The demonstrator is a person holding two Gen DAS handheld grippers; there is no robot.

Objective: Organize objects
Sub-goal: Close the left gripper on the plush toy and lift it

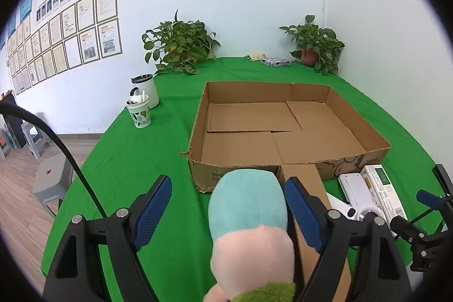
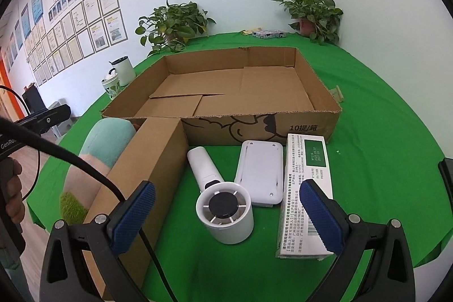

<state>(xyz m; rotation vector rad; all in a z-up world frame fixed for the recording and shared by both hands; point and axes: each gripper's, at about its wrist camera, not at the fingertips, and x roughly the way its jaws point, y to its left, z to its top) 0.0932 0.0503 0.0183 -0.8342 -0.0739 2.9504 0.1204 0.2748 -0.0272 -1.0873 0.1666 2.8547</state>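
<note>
We see a counter point(image 2: 382, 115) draped in green cloth, with a shallow open cardboard box point(image 2: 317, 92) lying in the middle, nothing inside it but its folded bottom flaps. At its near wall, one loose cardboard flap point(image 2: 153, 160) reaches toward us.

Our left gripper point(image 1: 228, 205) has its fingers apart on either side of a plush toy point(image 1: 249, 220) with a teal top, pink middle and green base; the left pad stands clear of it, and we cannot tell whether the right pad touches it. The toy sits left of the flap, just outside the box.

Our right gripper point(image 2: 226, 212) hangs with its fingers spread wide and nothing clamped. Below it lie a white handheld fan point(image 2: 223, 205), a flat white device point(image 2: 260, 171) just beside it, and a white printed carton point(image 2: 305, 188) to the right, all on the cloth in front of the box.

Two potted plants point(image 1: 181, 44) stand at the far wall, and a white mug point(image 1: 147, 91) and a patterned cup point(image 1: 139, 112) sit left of the box.
</note>
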